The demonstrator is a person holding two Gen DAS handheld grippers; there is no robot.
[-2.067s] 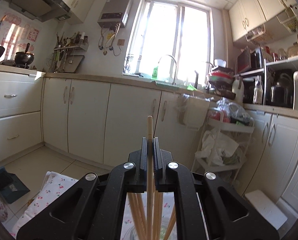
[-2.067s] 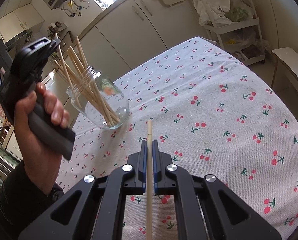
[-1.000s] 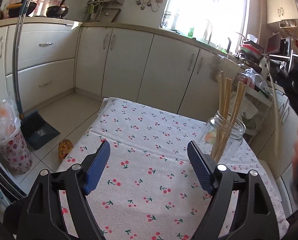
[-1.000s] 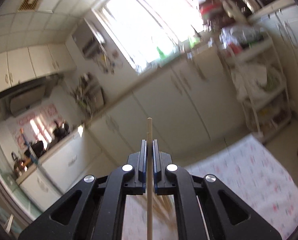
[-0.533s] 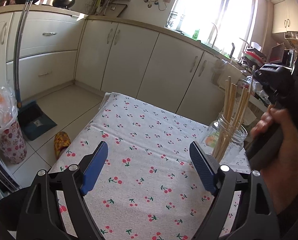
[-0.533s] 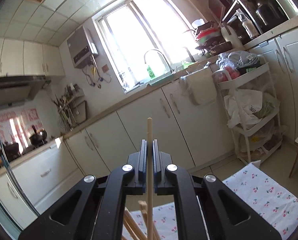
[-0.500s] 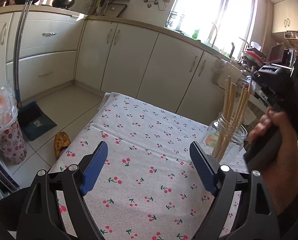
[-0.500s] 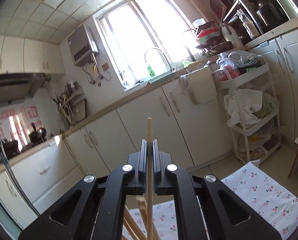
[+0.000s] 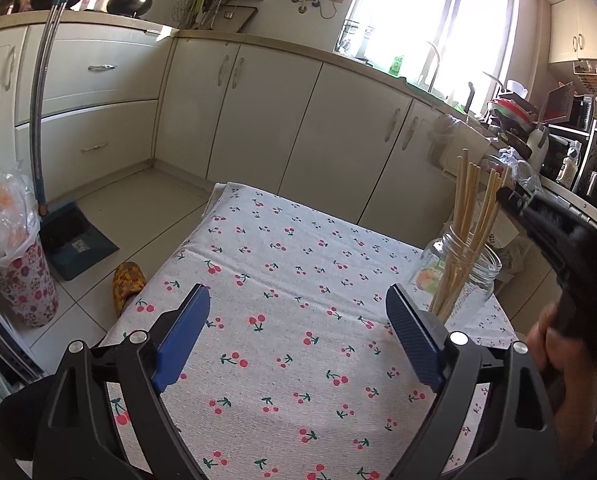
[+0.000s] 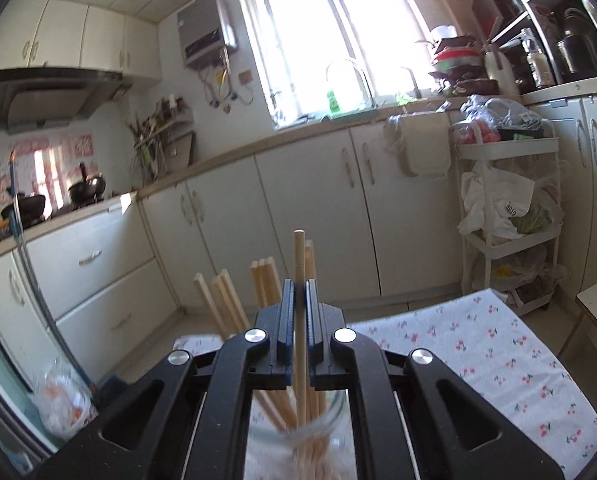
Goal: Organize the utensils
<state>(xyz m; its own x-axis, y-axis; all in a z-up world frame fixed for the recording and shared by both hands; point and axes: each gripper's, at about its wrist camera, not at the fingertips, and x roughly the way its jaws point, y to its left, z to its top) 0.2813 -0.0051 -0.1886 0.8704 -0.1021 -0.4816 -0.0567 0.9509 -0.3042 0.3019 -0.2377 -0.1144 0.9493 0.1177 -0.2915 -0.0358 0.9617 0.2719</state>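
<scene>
In the left wrist view we look slightly downward over our left hand-held gripper [image 9: 298, 336], whose blue-padded jaws are opening wide with nothing between them, only the cherry-print cloth [image 9: 282, 280] that covers the desk. The glass jar [image 9: 460, 270] stands upright on the cloth near its far right corner, just beyond the right-hand pad [image 9: 412, 340], and a bundle of wooden chopsticks [image 9: 468, 216] rises out of it, fanned slightly. At the right edge we see our right hand [image 9: 554, 344] wrapped around the black body of the right hand-held gripper [image 9: 510, 196], which reaches in above the jar beside the stick tops. A dustpan [image 9: 74, 236] and a lined bin [image 9: 16, 264] sit on the floor to the left.

In the right wrist view the right hand-held gripper [image 10: 297, 312] is clamped tight on a single chopstick [image 10: 299, 256], held upright, its tip rising above the pads. Directly below, blurred, lies the jar mouth [image 10: 298, 432], with the held stick's lower end inside it among the others. Only this view shows the grip itself; only the left view shows the whole jar and the hand.
</scene>
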